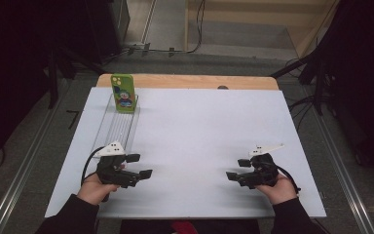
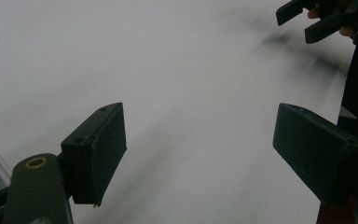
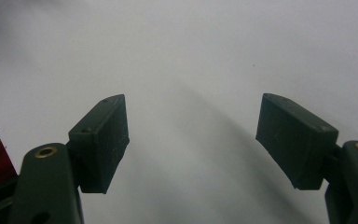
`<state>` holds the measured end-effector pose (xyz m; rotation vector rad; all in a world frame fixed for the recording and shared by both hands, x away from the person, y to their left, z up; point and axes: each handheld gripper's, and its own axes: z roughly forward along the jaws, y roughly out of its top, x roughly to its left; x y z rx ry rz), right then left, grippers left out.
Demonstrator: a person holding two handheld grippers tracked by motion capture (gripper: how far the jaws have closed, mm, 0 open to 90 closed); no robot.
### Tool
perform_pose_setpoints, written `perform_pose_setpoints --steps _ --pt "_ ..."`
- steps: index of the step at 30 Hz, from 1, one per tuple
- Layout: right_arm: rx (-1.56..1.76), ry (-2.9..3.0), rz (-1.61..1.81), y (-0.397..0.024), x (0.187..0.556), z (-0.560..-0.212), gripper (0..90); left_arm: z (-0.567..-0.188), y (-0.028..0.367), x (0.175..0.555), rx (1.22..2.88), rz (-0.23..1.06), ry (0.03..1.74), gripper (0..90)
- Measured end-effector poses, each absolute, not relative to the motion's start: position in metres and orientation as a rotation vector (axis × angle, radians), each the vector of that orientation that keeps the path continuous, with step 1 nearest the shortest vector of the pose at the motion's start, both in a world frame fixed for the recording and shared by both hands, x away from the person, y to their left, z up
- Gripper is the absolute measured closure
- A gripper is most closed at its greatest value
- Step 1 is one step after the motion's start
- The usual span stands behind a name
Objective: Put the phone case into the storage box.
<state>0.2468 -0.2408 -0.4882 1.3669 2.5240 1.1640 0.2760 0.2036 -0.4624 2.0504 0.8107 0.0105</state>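
Note:
A green phone case (image 1: 123, 92) with a cartoon figure stands upright at the far end of a clear ribbed tray (image 1: 117, 127) on the left of the white table (image 1: 195, 136). My left gripper (image 1: 140, 165) rests low near the front left, pointing right, open with nothing between its jaws (image 2: 198, 149). My right gripper (image 1: 237, 169) rests near the front right, pointing left toward the other, open and empty (image 3: 193, 140). The right gripper's jaws also appear at the top right corner of the left gripper view. Both are far from the case.
A wooden strip (image 1: 185, 81) runs along the table's far edge. Dark stands and cables (image 1: 302, 73) sit on the floor beyond and beside the table. Bare white table surface lies between the two grippers.

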Motion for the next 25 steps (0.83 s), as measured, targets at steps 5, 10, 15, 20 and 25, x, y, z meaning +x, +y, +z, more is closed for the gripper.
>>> perform_pose_setpoints --steps 5,10,15,20,25 --pt "1.368 2.523 1.162 -0.241 0.247 -0.488 23.4 -0.464 0.206 0.272 2.057 0.022 0.812 17.6" --pt "1.367 2.525 1.16 -0.241 0.247 -0.488 23.4 -0.466 0.208 0.269 2.068 0.013 0.819 17.6" --pt "1.37 2.523 1.16 -0.24 0.247 -0.489 23.4 -0.467 0.212 0.268 2.071 0.013 0.827 17.6" --pt "1.367 2.525 1.16 -0.24 0.247 -0.489 23.4 -0.468 0.214 0.268 2.064 0.017 0.838 17.6" --pt "1.363 2.53 1.159 -0.24 0.247 -0.49 23.4 -0.468 0.215 0.268 2.063 0.016 0.835 17.6"
